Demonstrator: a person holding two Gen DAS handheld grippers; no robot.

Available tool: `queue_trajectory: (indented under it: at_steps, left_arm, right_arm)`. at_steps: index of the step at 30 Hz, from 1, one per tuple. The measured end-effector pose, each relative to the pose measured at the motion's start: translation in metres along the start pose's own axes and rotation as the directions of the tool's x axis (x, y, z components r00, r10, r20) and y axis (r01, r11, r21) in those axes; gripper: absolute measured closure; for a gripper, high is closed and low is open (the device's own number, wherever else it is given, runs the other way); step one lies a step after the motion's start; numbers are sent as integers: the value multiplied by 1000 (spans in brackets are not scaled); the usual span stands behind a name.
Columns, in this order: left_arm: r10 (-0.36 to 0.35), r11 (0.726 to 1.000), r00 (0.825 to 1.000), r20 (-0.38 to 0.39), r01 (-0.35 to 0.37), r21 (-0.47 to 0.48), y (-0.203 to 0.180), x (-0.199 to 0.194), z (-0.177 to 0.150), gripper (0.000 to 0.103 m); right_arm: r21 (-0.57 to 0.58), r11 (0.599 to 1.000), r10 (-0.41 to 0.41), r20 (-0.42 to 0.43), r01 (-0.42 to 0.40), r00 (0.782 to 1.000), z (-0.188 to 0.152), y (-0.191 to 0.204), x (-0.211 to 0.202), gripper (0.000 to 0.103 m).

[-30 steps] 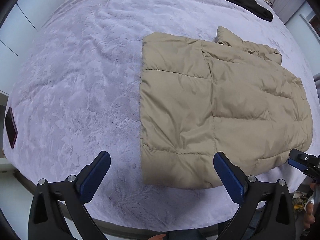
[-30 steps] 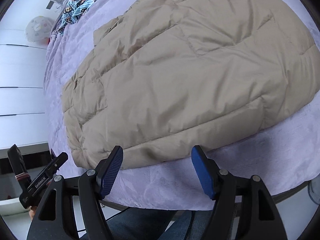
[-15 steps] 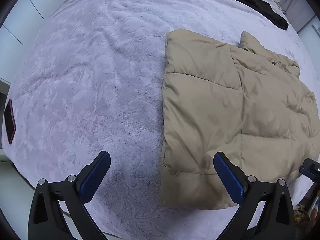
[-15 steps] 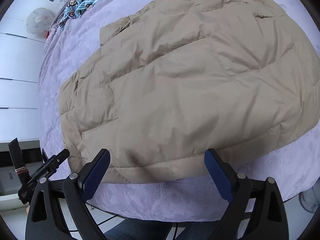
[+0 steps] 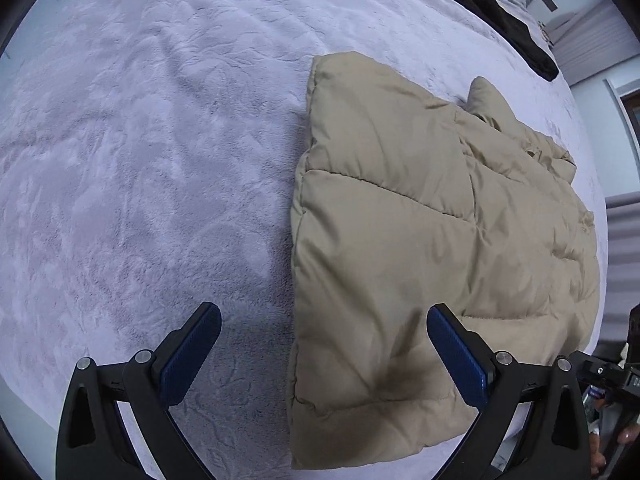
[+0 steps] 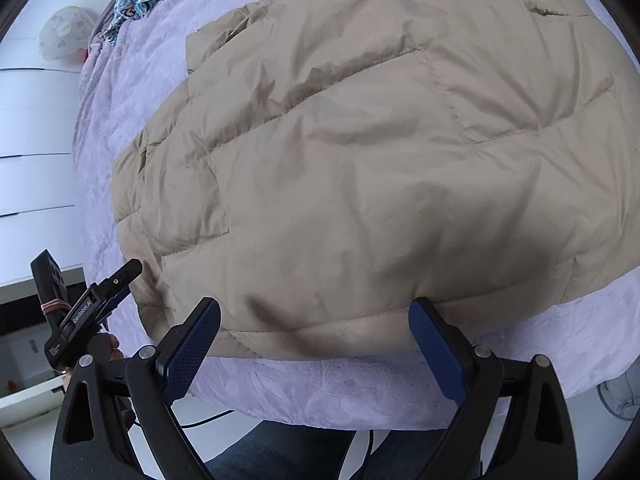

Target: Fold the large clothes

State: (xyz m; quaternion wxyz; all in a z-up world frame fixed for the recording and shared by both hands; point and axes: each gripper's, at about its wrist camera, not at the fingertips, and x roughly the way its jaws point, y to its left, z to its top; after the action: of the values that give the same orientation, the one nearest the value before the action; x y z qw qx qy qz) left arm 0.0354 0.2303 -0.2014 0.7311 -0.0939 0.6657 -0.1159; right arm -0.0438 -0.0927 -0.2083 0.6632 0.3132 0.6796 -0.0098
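Both tongs released: left tongs [image 5: 323,336] | right tongs [image 6: 314,330] | jacket [image 5: 432,248] flat on bed [image 5: 140,152]

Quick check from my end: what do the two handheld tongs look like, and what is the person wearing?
Both tongs, left and right, have black angular frames with silver pivot screws and textured blue pads. The left one's body shows small white lettering in the right wrist view. Blue jeans show below.
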Motion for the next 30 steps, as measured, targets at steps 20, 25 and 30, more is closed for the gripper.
queue_trajectory:
  at_steps: [20,25,30]
  left_arm:
    - [-395,894,893,-216,428,133,-22,59,39,0]
    - [-406,886,879,-249,446,131,-30,77,45,0]
    - [-387,894,894,-226,423,144,-35,75,43,12]
  right_arm:
    - [26,997,-66,-29,67,997,-4,-2,4,7]
    - [6,997,-82,-24,82,996,-3,2,0,7]
    - [3,996,-92,4,92,996,-3,0,-10,7]
